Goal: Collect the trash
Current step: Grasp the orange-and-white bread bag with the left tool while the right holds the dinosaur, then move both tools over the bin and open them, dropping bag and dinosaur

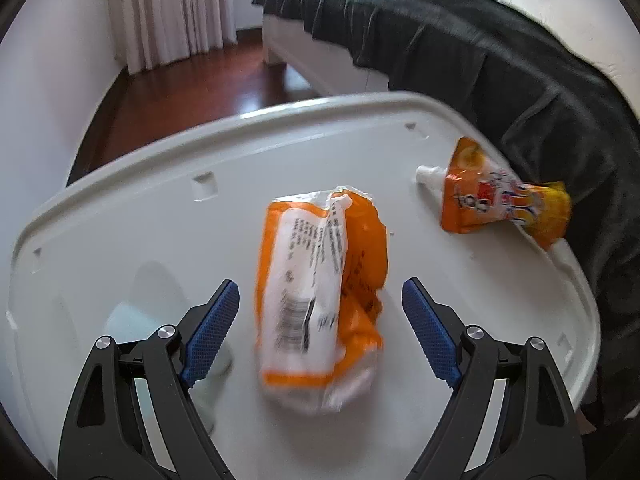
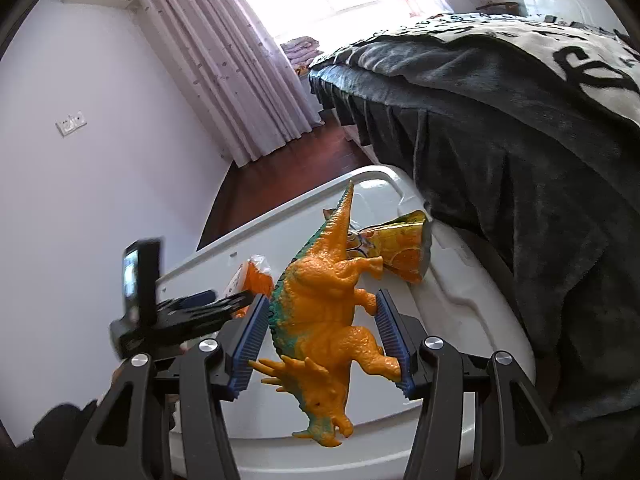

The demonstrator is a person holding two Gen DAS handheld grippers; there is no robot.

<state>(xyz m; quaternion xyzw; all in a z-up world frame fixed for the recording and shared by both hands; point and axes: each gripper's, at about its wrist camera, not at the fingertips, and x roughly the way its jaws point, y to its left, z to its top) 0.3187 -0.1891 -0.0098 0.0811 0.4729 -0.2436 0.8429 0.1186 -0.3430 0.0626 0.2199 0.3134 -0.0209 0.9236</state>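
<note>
An orange and white snack wrapper (image 1: 320, 292) lies crumpled on the white plastic lid (image 1: 168, 216). My left gripper (image 1: 320, 316) is open, its blue pads on either side of the wrapper, apart from it. An orange drink pouch (image 1: 500, 200) with a white spout lies at the lid's right edge, against the bed cover. My right gripper (image 2: 320, 320) is shut on an orange toy dinosaur (image 2: 324, 320), held above the lid (image 2: 460, 280). The wrapper (image 2: 256, 276) and pouch (image 2: 400, 248) show behind it in the right wrist view, with the left gripper (image 2: 180, 312) at the left.
A bed with a dark cover (image 1: 520, 72) runs along the right of the lid. White curtains (image 1: 172, 8) hang at the far wall over a dark wooden floor (image 1: 192, 92). A white wall (image 2: 80, 200) stands on the left.
</note>
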